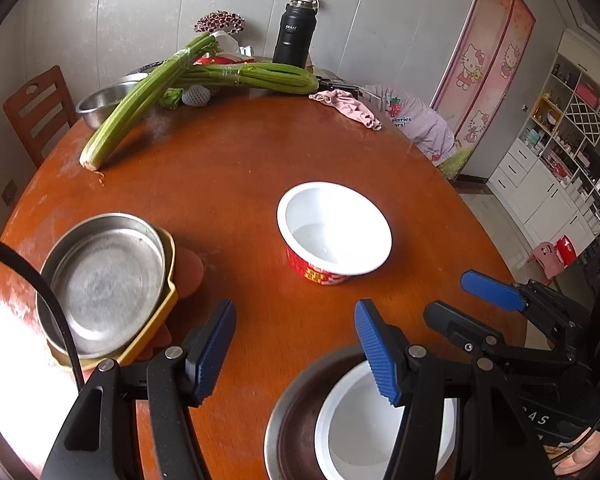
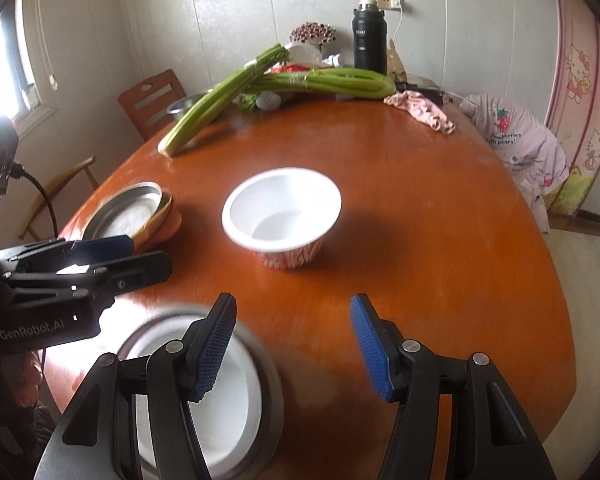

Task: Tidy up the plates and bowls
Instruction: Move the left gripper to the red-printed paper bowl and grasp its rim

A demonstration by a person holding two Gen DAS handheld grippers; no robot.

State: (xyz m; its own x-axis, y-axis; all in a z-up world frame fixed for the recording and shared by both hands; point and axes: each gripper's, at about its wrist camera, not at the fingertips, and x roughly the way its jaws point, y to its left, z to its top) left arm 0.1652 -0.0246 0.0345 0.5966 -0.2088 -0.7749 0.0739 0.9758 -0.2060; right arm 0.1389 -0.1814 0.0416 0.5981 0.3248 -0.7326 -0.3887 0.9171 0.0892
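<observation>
— Jaws?
— I see my left gripper and right gripper both parted, holding nothing.
— Bowls?
— White bowl in steel dish at seven o'clock; red-sided bowl at twelve; steel plate stack at ten.

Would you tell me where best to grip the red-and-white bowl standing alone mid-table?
Probably the near rim of the red-and-white bowl, from above: it stands upright and empty, its wide lip flares out, so one finger inside and one outside should pinch the wall.
</observation>
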